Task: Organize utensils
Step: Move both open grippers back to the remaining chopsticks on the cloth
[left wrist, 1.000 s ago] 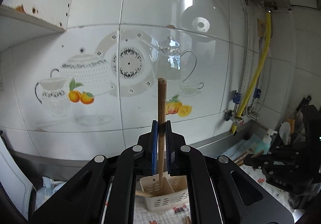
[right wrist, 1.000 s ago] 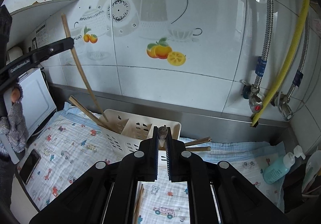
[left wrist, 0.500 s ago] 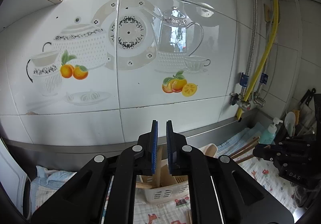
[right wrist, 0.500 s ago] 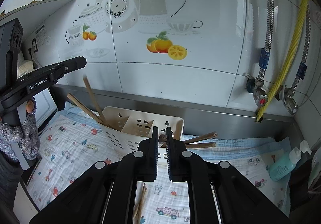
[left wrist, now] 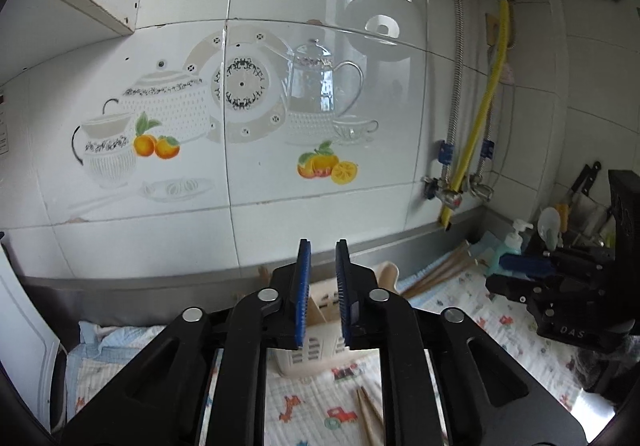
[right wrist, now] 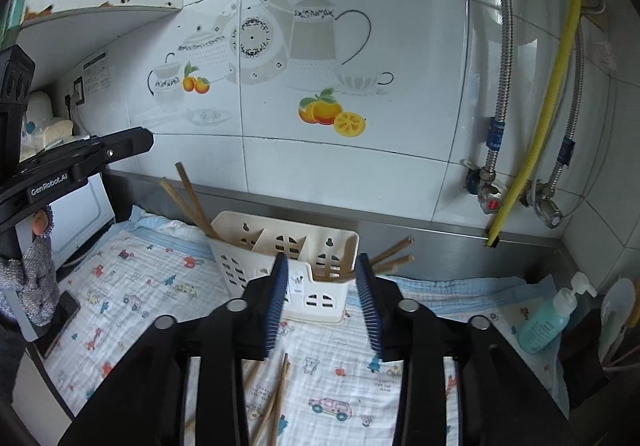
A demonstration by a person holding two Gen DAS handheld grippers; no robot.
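Two chopsticks (right wrist: 191, 202) lean out of the far-left compartment of the cream utensil caddy (right wrist: 285, 262), which stands on the printed cloth (right wrist: 132, 286) close to the back wall. A second ago the left gripper (left wrist: 323, 246) was clamped on one upright wooden chopstick above the caddy — now its blue pads stand a little apart with nothing between them, and that stick is down in the caddy. The right gripper (right wrist: 322, 266) a second ago pinched a wooden end; now its pads are wide apart and empty, hovering just in front of the caddy. Wooden handles (right wrist: 390, 252) stick out of the caddy's right compartment, pointing right. Loose chopsticks (right wrist: 276, 402) lie on the cloth near the camera, between the right gripper's arms.

Writing: "GenRobot.AI" reads on the left gripper's arm in the right wrist view; "DAS" shows on the right gripper's body (left wrist: 568, 332) in the left wrist view. Caddy sticker too small to read.

Further out — teal pump bottle (right wrist: 552, 316) at right, yellow hose (right wrist: 540, 114) on the tiled wall, phone (right wrist: 62, 320) at the cloth's left edge.
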